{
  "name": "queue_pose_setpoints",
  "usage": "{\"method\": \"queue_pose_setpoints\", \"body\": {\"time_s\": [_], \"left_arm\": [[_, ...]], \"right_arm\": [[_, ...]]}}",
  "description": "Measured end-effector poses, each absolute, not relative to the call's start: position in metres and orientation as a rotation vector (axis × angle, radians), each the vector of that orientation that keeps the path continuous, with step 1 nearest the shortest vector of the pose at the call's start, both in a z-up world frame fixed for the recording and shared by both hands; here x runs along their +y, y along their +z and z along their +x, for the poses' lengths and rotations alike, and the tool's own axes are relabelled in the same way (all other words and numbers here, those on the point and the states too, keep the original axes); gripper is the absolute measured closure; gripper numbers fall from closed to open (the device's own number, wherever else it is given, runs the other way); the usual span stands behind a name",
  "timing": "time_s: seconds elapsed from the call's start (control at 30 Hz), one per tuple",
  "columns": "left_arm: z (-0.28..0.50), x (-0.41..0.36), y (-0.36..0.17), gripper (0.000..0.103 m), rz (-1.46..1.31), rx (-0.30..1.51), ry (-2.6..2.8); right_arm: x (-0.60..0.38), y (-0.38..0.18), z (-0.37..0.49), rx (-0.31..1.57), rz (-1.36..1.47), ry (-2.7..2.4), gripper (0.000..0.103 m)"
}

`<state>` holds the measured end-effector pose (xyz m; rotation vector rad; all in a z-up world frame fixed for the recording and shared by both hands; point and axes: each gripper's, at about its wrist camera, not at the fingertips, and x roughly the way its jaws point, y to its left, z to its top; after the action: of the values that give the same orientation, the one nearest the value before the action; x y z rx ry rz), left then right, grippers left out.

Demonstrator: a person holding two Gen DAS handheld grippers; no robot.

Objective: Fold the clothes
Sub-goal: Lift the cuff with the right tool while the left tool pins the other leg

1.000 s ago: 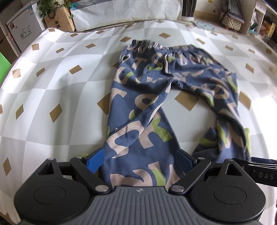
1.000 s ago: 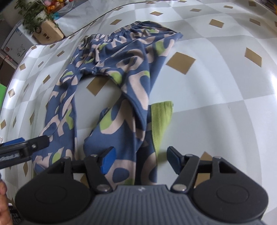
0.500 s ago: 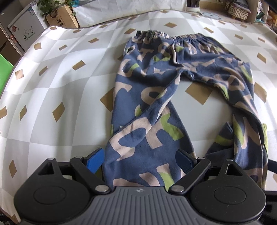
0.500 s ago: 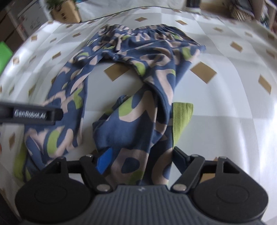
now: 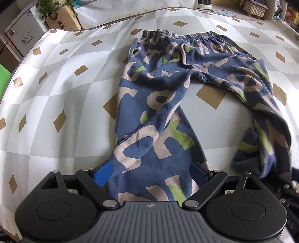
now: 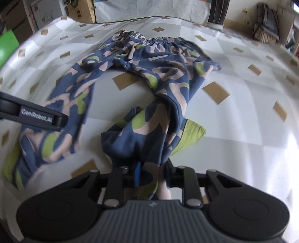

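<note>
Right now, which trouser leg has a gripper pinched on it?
The leg with the green cuff showing: the right gripper is closing on its bunched end. The other leg just lies between the left gripper's wide jaws.

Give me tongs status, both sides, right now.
Left tongs: open wide, pant leg lies between the pads, not pinched.
Right tongs: closing, pads already pinching the other pant leg.

The counter (image 5: 56, 89) carries a white and grey diamond-pattern cloth with tan squares. Behind it stand a cardboard box (image 5: 61, 21) holding a green plant (image 5: 49, 7), a white appliance (image 5: 22, 37), and a woven basket (image 5: 252, 7). Bright light falls from the right.
</note>
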<state>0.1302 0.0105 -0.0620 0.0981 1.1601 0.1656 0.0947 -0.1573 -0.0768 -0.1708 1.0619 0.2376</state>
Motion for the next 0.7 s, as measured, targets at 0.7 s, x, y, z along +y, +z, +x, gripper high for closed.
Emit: {"method": "queue_pose_setpoints", "body": {"time_s": [0.7], "left_arm": [[0.130, -0.011, -0.058, 0.013, 0.165, 1.119, 0.155]], "right_arm": [[-0.157, -0.040, 0.050, 0.853, -0.544, 0.361, 0.053]]}}
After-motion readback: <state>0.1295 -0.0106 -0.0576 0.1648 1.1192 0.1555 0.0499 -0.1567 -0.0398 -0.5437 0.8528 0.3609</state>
